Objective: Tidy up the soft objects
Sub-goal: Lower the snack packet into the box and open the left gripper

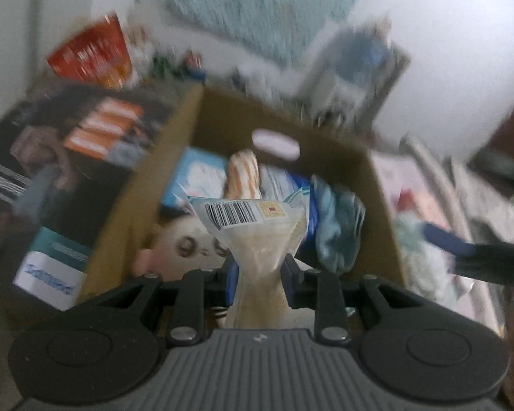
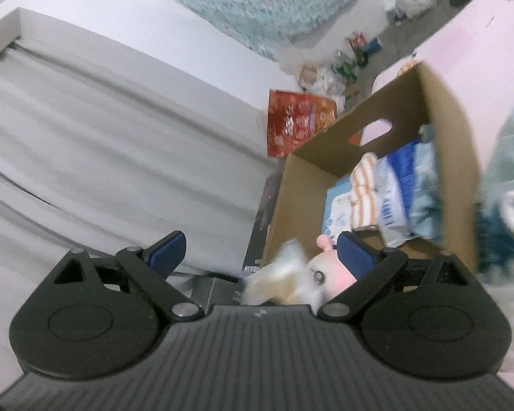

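My left gripper (image 1: pixel 261 275) is shut on the neck of a clear plastic packet (image 1: pixel 253 219) with a barcode label and cream contents. It hangs over an open cardboard box (image 1: pixel 174 157). Inside the box lie a pale plush toy (image 1: pixel 185 243), an orange-striped towel (image 1: pixel 245 171), a blue-and-white packet (image 1: pixel 198 178) and a light blue fluffy cloth (image 1: pixel 339 226). My right gripper (image 2: pixel 260 251) stands open and empty beside the box (image 2: pixel 445 130), near its corner. The plush toy (image 2: pixel 325 274) and a blurred pale packet (image 2: pixel 281 274) show behind its fingers. The whole left wrist view is blurred.
A red snack bag (image 2: pixel 298 123) leans behind the box. Dark printed boxes (image 1: pixel 68 157) and a teal-and-white carton (image 1: pixel 51 263) lie left of it. A white sheet (image 2: pixel 102 154) fills the left. A teal rug (image 2: pixel 274 7) lies beyond, with small clutter by it.
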Demonstrator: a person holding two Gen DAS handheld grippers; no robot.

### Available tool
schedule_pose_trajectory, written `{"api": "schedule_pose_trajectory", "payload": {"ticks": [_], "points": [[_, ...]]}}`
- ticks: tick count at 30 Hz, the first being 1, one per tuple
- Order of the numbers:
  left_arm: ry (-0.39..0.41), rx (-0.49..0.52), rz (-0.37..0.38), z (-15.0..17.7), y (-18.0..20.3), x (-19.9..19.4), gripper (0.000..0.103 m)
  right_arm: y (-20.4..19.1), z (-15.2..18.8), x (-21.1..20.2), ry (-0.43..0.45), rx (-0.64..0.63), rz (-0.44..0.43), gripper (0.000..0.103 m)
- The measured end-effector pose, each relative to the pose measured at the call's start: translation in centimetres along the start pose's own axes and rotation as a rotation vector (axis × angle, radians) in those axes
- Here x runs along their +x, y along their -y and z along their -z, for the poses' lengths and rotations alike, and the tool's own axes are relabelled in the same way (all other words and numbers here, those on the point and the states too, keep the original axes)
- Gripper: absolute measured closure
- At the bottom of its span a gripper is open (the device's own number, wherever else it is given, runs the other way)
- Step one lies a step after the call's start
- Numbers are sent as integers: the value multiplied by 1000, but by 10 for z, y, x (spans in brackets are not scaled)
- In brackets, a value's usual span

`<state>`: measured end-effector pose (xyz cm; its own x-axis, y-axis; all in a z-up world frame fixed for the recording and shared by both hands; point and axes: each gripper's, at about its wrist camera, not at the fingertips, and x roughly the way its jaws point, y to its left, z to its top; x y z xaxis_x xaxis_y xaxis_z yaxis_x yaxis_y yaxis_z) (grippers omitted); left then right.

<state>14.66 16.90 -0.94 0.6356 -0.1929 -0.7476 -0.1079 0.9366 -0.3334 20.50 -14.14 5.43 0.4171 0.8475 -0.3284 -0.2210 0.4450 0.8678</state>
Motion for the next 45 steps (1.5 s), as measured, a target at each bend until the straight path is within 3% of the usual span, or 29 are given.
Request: {"api": "schedule_pose_trajectory", "payload": {"ticks": [7,14,21,28,34,39,45], "points": [[-136,55,-10,-13,30,77,75,30,11,-66,72,-18,28,8],[-207,69,-51,-11,36,116,75,62,14,-87,108,31,54,8],[-230,49,-122,-9,26,109,78,67,14,-84,98,32,47,8],[-224,110,-176,-5,41,108,75,64,16,-79,104,23,46,8],[-194,87,-128,-6,46,95,44,67,18,-99,142,18,63,6],[-153,85,-133,-7,57,75,32,71,21,-127,194,16,74,6],[-16,131,-133,-2,74,25,23,85,29,-175,275,0,107,4]]}}
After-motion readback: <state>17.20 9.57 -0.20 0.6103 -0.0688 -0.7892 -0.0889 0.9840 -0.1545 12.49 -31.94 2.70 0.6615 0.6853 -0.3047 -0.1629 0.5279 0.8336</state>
